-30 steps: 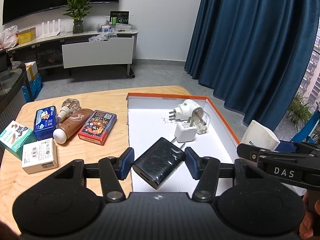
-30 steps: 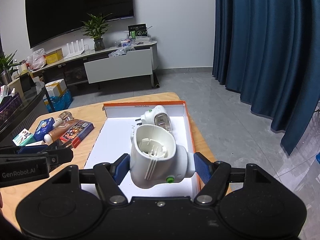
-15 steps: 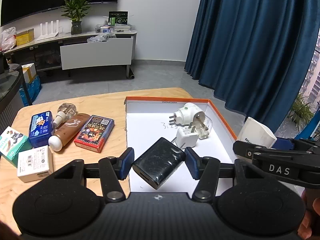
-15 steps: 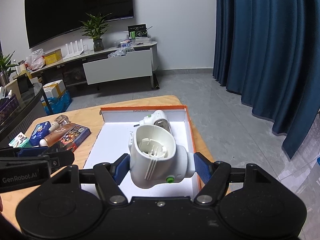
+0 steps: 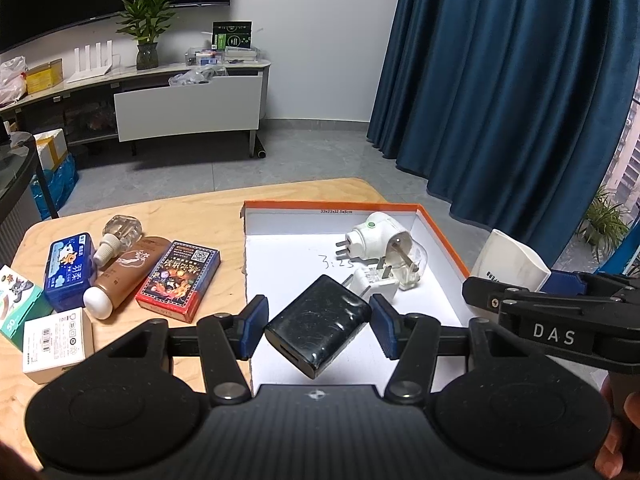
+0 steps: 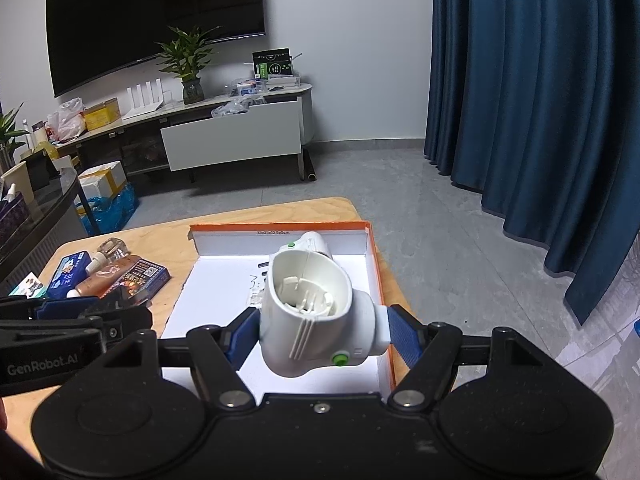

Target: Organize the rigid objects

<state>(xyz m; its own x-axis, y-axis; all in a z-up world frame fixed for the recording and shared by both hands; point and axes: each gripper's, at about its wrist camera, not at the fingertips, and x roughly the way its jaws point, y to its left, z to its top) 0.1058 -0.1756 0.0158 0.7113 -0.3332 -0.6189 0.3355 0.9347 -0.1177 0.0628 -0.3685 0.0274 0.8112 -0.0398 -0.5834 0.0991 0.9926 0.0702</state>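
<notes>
My left gripper (image 5: 318, 326) is shut on a black charger block (image 5: 318, 324), held above the near part of the white box with the orange rim (image 5: 444, 238). My right gripper (image 6: 316, 330) is shut on a white plug-in device with a green button (image 6: 312, 308), held above the same box (image 6: 376, 264). In the box lie a white plug-in device with a green dot (image 5: 376, 236), a small white charger (image 5: 378, 282) and a clear plug (image 5: 412, 266).
On the wooden table (image 5: 180, 216) left of the box lie a blue tin (image 5: 70, 266), a clear bottle (image 5: 120, 236), a brown tube (image 5: 124, 276), a red card box (image 5: 180, 276), a white carton (image 5: 54, 344) and a green carton (image 5: 16, 304). The right gripper's body shows at right (image 5: 560, 320).
Both grippers have drawn back and risen slightly, still holding their objects; the table and box look a little farther off.
</notes>
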